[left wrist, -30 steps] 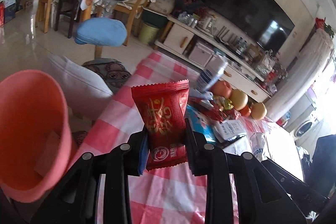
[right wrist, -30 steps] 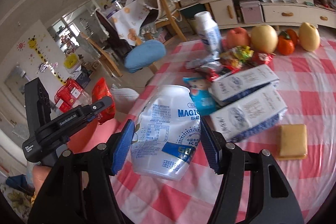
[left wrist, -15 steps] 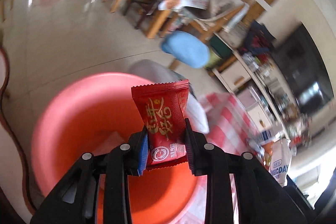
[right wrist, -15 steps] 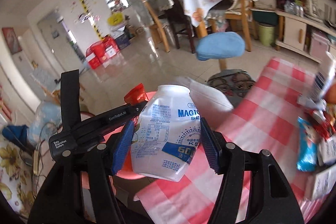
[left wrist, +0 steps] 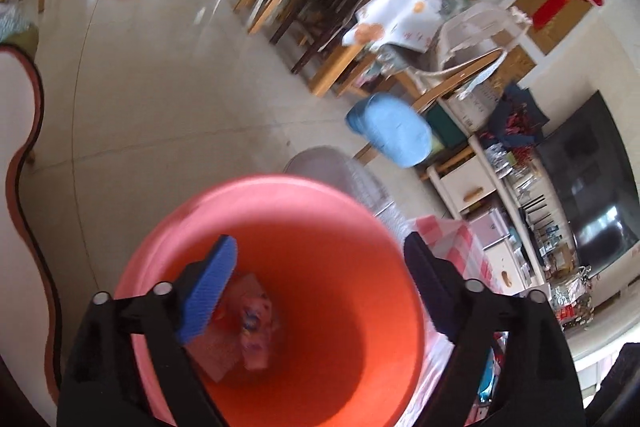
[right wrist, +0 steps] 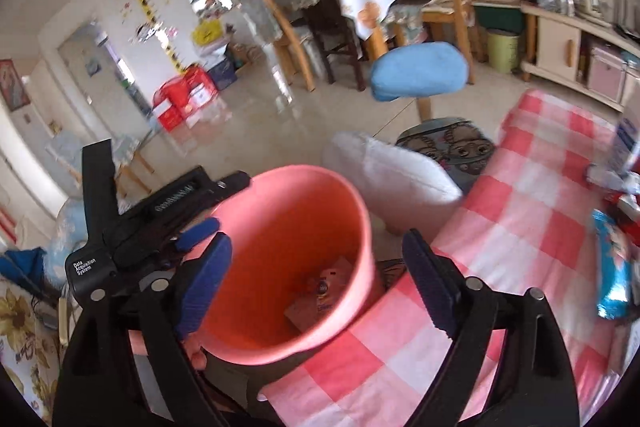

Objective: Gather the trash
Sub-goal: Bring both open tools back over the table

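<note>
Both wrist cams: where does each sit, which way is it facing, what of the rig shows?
Left wrist: sits on the left gripper, looks steeply down into the pink bucket with wrappers at its bottom; both own fingers show, spread wide, nothing between them.
Right wrist: sits on the right gripper, looks down and forward over the bucket and the red checked tablecloth; own open fingers show, plus the left gripper at the bucket's rim.
Shared: the bucket, the blue stool, the dining chairs behind it.
</note>
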A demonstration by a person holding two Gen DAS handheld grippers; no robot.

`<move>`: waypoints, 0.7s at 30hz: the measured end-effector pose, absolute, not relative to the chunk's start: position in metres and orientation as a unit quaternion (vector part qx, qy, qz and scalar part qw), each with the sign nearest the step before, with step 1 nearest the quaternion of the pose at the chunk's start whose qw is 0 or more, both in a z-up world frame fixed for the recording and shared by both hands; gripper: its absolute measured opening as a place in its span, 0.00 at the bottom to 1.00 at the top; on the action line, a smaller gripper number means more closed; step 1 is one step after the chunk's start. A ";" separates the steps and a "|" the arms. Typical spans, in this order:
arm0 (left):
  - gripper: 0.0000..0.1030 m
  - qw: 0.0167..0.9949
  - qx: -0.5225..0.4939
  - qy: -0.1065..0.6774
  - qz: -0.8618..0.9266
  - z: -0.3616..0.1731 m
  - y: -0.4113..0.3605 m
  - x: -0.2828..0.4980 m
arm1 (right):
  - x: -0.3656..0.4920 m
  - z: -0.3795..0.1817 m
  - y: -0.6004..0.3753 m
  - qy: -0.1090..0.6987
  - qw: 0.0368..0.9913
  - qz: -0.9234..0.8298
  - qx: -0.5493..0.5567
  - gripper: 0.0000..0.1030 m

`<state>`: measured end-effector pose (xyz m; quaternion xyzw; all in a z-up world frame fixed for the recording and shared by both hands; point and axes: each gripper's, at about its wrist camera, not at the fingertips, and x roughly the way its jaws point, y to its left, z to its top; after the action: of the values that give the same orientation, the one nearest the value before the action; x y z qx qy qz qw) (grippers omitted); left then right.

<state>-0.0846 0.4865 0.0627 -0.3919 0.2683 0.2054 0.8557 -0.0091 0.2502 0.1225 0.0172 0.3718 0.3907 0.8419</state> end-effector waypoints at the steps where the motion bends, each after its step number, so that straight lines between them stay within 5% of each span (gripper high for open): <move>1: 0.86 0.861 -0.387 0.258 0.204 0.066 0.484 -0.085 | -0.012 0.124 0.241 0.361 0.851 0.380 0.018 0.88; 10: 0.87 0.930 -0.309 0.145 0.134 0.099 0.433 -0.084 | -0.037 0.108 0.187 0.309 0.882 0.354 -0.030 0.96; 21: 0.87 0.967 -0.215 0.135 0.032 0.127 0.358 -0.065 | -0.077 0.080 0.118 0.337 0.903 0.256 -0.068 0.96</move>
<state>-0.0646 0.3578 0.1267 -0.2155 0.1352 0.0322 0.9666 -0.0772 0.1182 0.0796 -0.0676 0.3371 0.2561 0.9034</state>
